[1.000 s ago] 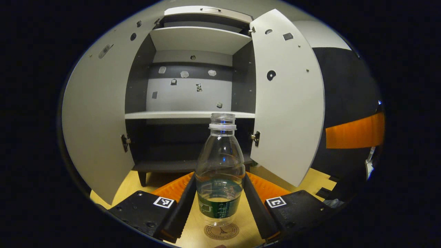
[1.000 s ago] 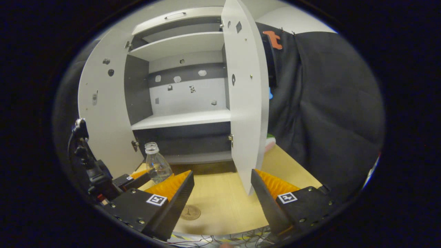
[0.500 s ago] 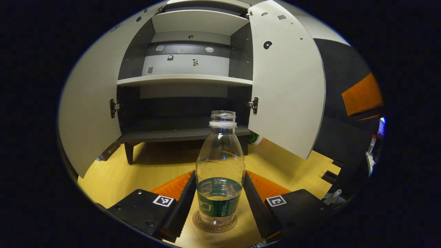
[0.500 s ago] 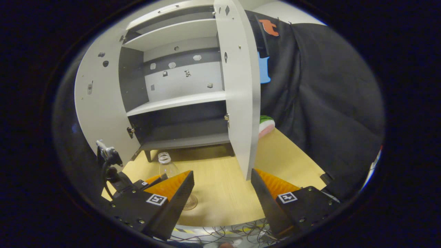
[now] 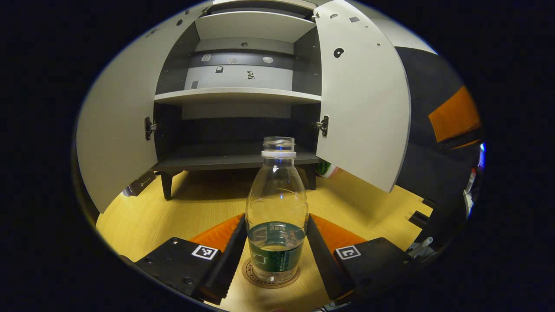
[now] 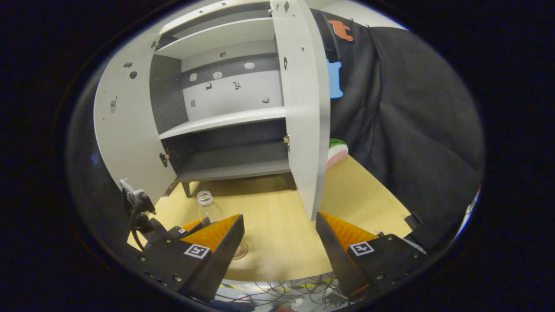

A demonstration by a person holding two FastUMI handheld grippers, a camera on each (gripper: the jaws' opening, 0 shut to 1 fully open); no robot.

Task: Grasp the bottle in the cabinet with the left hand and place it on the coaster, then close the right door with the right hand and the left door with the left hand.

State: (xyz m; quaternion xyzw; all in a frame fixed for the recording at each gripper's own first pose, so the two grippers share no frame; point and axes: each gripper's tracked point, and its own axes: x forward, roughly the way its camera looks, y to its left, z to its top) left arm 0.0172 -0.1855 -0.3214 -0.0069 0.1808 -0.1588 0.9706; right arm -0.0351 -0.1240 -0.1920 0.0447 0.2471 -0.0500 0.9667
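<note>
While the left gripper (image 5: 276, 253) is closing both fingers against the label band of the clear, uncapped plastic bottle with a green label (image 5: 276, 208), the bottle is standing upright on the round brown coaster (image 5: 256, 277), which is lying on the light wooden table (image 5: 143, 221). A small amount of water is sitting in the bottle's lower part.

In the right gripper view, the right gripper (image 6: 279, 247) is hanging above the near edge of the table with its jaws spread wide and nothing between them. A tangle of thin cables (image 6: 282, 290) is lying below the table edge. To the left of the right gripper, the left gripper (image 6: 186, 229) is showing partly behind the right gripper's left finger, with the bottle (image 6: 207, 208) rising from it and the coaster (image 6: 240, 250) just visible at the finger's edge.

Farther back, the grey two-door cabinet on short dark legs (image 5: 236, 125) is standing on the table with both doors swung open. The left door (image 5: 115, 130) and the right door (image 5: 364, 99) are angling outward, exposing a pale shelf (image 5: 236, 96) and a dark lower compartment (image 5: 234, 143). In the right gripper view, the right door (image 6: 303, 112) is showing nearly edge-on, close above the right gripper.

Behind the right door, a small watermelon-slice toy (image 6: 336, 151) is resting on the table against the black cloth wall (image 6: 403, 121).
</note>
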